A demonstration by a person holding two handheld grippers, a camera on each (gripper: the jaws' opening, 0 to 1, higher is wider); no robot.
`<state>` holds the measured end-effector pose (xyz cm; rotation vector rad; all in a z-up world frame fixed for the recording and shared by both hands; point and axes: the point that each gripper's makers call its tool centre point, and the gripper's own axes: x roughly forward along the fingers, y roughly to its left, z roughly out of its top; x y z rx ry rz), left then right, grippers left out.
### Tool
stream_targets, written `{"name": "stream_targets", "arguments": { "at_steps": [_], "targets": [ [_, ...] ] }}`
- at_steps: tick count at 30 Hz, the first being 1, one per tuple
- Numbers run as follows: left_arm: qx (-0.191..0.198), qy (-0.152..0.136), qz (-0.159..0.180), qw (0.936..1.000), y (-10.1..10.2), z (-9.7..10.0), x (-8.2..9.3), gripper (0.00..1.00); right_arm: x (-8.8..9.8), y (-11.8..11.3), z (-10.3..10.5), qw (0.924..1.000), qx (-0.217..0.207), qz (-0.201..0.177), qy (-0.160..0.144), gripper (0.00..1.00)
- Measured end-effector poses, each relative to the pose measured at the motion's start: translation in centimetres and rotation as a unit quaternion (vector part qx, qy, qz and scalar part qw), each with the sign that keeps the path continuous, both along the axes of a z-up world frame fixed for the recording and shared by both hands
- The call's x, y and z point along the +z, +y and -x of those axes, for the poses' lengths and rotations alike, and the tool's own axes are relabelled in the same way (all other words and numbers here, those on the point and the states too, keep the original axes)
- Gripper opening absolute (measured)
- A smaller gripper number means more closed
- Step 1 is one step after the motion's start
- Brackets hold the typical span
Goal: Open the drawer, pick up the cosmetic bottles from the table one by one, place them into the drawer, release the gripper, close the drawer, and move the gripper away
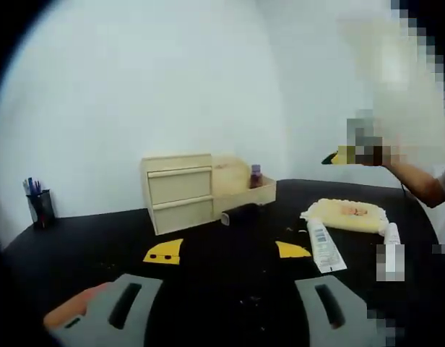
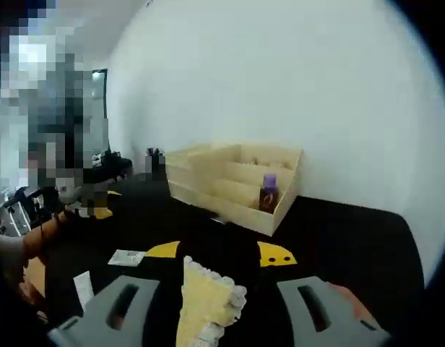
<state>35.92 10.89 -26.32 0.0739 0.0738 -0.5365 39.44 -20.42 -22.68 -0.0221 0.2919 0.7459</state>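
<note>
My left claw (image 1: 226, 307) hangs released over the near edge of the black table (image 1: 92, 238), its two grey jaws wide apart with nothing between them, one jaw showing an orange patch at its side. Toward the far edge of the table stands a pale wooden chest (image 1: 178, 191) with two shut drawers in front and one drawer (image 1: 248, 196) pulled out to the side. A small brown bottle with a purple cap (image 1: 256, 176) stands upright inside that open drawer, against its far wall. Near the table's left corner a dark cup of pens (image 1: 40, 206) stands well apart from the chest. On the right half of the table a white tube (image 1: 324, 246) lies flat just beside a yellow cloth (image 1: 347, 215), and a second white bottle (image 1: 392, 233) lies at the cloth's other side. My right claw (image 2: 217, 307) is released too, jaws spread over the cloth (image 2: 202, 300), which lies between them at the near edge; whether the jaws touch it I cannot tell. From the right gripper view the chest (image 2: 222, 173) faces me with its open drawer (image 2: 269, 206), and the bottle (image 2: 269, 193) stands upright in it by the front wall. A small white packet (image 2: 126, 257) lies flat on the table to the left.
</note>
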Motion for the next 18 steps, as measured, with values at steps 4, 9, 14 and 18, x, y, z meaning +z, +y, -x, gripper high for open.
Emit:
{"name": "stream_targets", "arguments": {
  "at_steps": [4, 9, 14, 18],
  "targets": [
    [-0.001, -0.002, 0.001, 1.0000, 0.0, 0.1, 0.1, 0.43, -1.4, -0.6, 0.2, 0.9996, 0.008, -0.025, 0.013, 0.35],
    [-0.001, -0.001, -0.002, 1.0000, -0.2, 0.1, -0.1, 0.43, -2.7, -1.5, 0.3, 0.9955, 0.015, -0.081, 0.047, 0.35],
    [0.001, 0.002, -0.006, 1.0000, 0.1, -0.2, -0.2, 0.43, -3.5, -1.4, 1.0, 0.9879, 0.028, -0.138, 0.066, 0.34],
    [0.002, 0.002, -0.008, 1.0000, 0.1, -0.1, -0.2, 0.43, -3.9, -1.9, 0.8, 0.9830, 0.027, -0.162, 0.082, 0.34]
  ]
}}
